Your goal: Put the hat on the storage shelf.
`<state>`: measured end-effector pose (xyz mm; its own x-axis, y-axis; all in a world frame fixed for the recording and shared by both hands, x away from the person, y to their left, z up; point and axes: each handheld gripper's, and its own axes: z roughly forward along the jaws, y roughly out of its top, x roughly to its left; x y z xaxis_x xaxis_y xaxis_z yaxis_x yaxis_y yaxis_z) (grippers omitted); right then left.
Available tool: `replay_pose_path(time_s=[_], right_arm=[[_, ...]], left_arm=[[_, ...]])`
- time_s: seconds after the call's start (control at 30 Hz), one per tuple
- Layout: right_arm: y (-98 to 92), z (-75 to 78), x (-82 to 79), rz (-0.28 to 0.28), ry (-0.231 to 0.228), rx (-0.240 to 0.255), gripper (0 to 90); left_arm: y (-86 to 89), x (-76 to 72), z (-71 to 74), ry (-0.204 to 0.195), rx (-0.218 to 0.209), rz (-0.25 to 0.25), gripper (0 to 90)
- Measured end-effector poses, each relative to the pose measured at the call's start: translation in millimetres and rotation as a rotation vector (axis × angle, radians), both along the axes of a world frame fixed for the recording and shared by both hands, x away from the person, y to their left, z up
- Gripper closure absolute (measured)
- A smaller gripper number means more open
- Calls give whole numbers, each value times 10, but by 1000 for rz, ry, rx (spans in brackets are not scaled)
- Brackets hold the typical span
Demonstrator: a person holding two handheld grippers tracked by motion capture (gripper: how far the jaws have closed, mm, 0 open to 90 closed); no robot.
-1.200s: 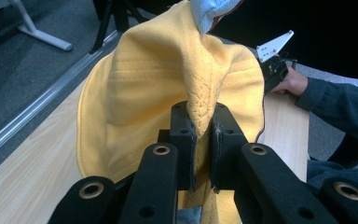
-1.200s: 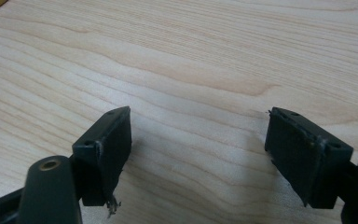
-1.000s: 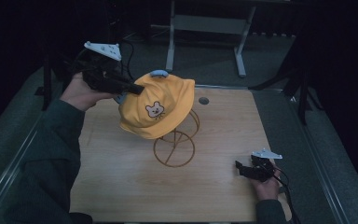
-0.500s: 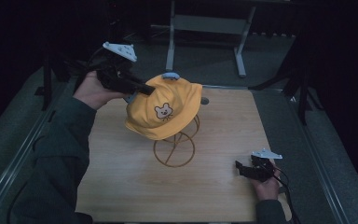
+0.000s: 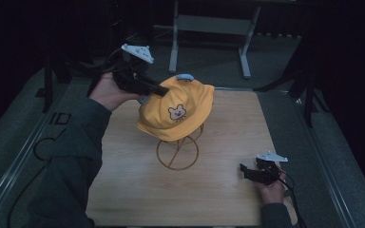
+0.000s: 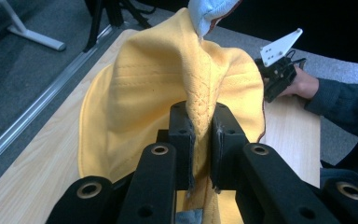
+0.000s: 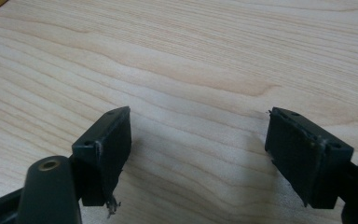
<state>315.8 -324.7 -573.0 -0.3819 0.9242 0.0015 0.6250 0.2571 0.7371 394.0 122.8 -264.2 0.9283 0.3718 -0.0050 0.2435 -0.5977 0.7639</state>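
A yellow cap (image 5: 178, 111) with a small bear face and a light blue top button sits over a gold wire stand (image 5: 177, 151) in the middle of the wooden table (image 5: 123, 190). My left gripper (image 5: 164, 90) is shut on a fold of the cap's left side; in the left gripper view the pads (image 6: 182, 135) pinch a ridge of the yellow cap (image 6: 140, 93). My right gripper (image 5: 243, 169) rests low on the table at the front right, and its jaws (image 7: 198, 154) stand open over bare wood with nothing between them.
A grey metal frame (image 5: 209, 26) stands on the floor behind the table. A metal rail (image 5: 21, 161) runs along the table's left side. The right hand with its gripper (image 6: 279, 70) appears beyond the cap in the left gripper view.
My left gripper has carried the cap to the right and slightly down, bringing it over the wire stand. The right gripper has stayed where it was.
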Motion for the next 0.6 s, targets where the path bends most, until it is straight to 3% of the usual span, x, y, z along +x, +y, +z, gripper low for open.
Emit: replay_pose_path(time_s=[0.33, 0.47, 0.6], right_arm=[[0, 1, 1, 1, 1, 1, 224], [0, 0, 2, 2, 1, 1, 224], [2, 0, 3, 2, 1, 4, 224]], left_arm=[[-250, 33, -94, -4, 43, -12, 798], [-336, 45, -148, -7, 86, -20, 788], [-382, 46, -205, 2, 89, -20, 768]])
